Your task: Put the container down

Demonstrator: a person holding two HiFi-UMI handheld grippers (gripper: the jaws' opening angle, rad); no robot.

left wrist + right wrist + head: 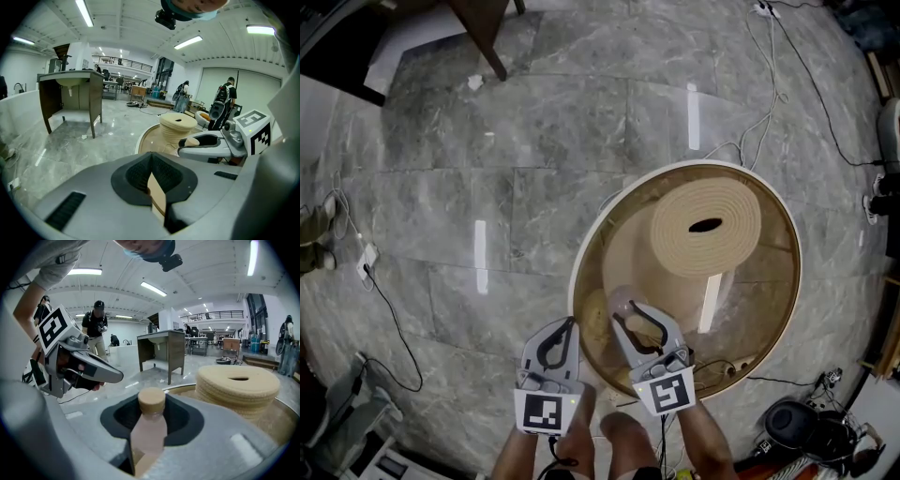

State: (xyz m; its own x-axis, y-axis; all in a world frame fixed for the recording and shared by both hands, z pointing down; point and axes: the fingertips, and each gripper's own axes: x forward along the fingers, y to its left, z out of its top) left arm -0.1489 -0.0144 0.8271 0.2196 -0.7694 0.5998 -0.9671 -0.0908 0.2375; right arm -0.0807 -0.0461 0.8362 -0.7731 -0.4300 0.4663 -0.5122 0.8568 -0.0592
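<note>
The right claw pinches the bottle below its cap, holding it upright over the near part of the round table, clear of the coiled mat for set-down, while the left claw, pressed together and empty, hangs outside the rim.

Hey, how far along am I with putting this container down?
Done: the right gripper has brought the bottle over the round table, near the roll. In hand: the bottle, clamped between its jaws. Left: setting it on the tabletop and opening the jaws. Its base is hidden, so I cannot tell whether it touches. The left gripper is shut and empty.
</note>
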